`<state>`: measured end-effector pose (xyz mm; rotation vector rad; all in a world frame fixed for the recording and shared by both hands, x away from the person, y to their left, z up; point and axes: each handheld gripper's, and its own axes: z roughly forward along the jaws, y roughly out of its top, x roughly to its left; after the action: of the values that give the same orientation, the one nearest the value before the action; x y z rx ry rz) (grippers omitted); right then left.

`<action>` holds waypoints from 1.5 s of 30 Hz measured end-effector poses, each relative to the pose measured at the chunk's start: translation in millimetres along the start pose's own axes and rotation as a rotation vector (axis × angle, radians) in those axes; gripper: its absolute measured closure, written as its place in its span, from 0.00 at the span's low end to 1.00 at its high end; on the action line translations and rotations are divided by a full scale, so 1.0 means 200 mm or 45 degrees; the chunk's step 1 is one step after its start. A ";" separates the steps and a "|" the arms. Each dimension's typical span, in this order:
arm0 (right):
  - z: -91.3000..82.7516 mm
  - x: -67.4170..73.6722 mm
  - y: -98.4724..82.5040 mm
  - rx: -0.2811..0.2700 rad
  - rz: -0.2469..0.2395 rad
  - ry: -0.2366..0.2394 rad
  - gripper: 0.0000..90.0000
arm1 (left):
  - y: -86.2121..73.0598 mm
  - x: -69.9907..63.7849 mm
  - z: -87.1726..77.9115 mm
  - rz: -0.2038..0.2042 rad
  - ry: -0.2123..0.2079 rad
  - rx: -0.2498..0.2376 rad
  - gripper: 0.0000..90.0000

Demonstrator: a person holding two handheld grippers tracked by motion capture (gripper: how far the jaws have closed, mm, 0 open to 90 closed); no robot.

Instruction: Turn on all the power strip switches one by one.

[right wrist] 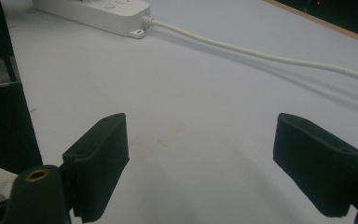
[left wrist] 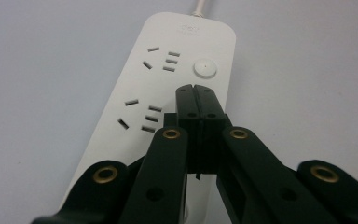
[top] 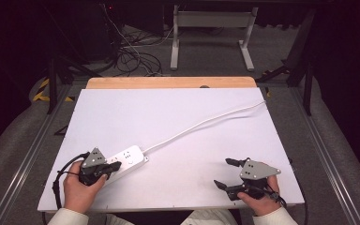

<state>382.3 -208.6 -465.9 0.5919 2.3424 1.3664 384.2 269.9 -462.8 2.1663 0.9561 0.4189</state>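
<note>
A white power strip (top: 129, 159) lies at the front left of the white table, and its white cord (top: 201, 123) runs off toward the far right edge. My left gripper (top: 115, 165) hovers over the strip's near end, jaws pressed together with nothing between them. In the left gripper view its tips (left wrist: 196, 91) sit just short of the round button (left wrist: 204, 68), beside the sockets of the power strip (left wrist: 135, 84). My right gripper (top: 222, 172) rests at the front right, jaws wide apart and empty. In the right gripper view the right gripper (right wrist: 200, 154) faces bare table, with the power strip (right wrist: 93, 11) and cord (right wrist: 261, 55) beyond.
The white table surface (top: 183, 108) has a wooden strip (top: 168, 83) along its far edge. Behind it on the floor stand a white frame (top: 211, 33) and a tangle of cables (top: 131, 54). Metal rails (top: 33, 145) run along both sides.
</note>
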 end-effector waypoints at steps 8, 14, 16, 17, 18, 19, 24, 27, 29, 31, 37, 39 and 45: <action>0.00 0.00 0.00 0.000 -0.002 -0.001 0.21 | 0.00 0.00 0.00 0.008 0.002 0.000 1.00; 0.00 0.00 0.00 0.001 -0.004 0.002 0.21 | -0.01 -0.02 0.01 0.001 0.014 0.000 1.00; 0.00 0.00 0.00 -0.001 -0.004 0.002 0.21 | -0.01 -0.01 0.00 -0.004 0.021 0.004 1.00; 0.00 0.00 0.00 0.000 -0.003 0.002 0.21 | -0.01 -0.01 0.00 0.011 0.039 0.008 1.00; 0.00 0.00 0.00 0.000 -0.003 0.002 0.21 | -0.01 -0.02 0.00 0.005 0.037 0.010 1.00; 0.00 0.00 0.00 0.001 -0.004 0.003 0.21 | -0.01 -0.01 0.00 0.005 0.043 0.016 1.00; 0.00 0.01 0.00 0.004 -0.006 0.006 0.21 | -0.02 -0.01 0.00 0.004 0.038 0.011 1.00; 0.00 0.00 0.00 0.003 -0.007 0.004 0.21 | -0.02 -0.01 0.00 0.000 0.036 0.010 1.00; 0.01 0.01 0.00 0.006 -0.005 0.006 0.21 | -0.02 -0.02 0.00 0.009 0.046 0.012 1.00; 0.01 0.01 0.00 0.006 -0.005 0.006 0.21 | -0.02 -0.02 0.00 0.021 0.060 0.015 1.00; 0.01 0.01 0.00 0.007 -0.007 0.007 0.21 | -0.01 -0.04 0.01 0.038 0.074 0.035 1.00; 0.01 0.00 0.00 0.009 -0.007 0.007 0.21 | -0.01 -0.03 0.01 0.035 0.074 0.038 1.00; 0.01 0.01 0.00 0.007 -0.004 0.008 0.21 | 0.00 -0.06 0.02 0.070 0.102 0.061 1.00</action>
<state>382.1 -207.0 -467.1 0.5863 2.3517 1.3627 377.5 259.7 -465.5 2.2378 0.9610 0.5170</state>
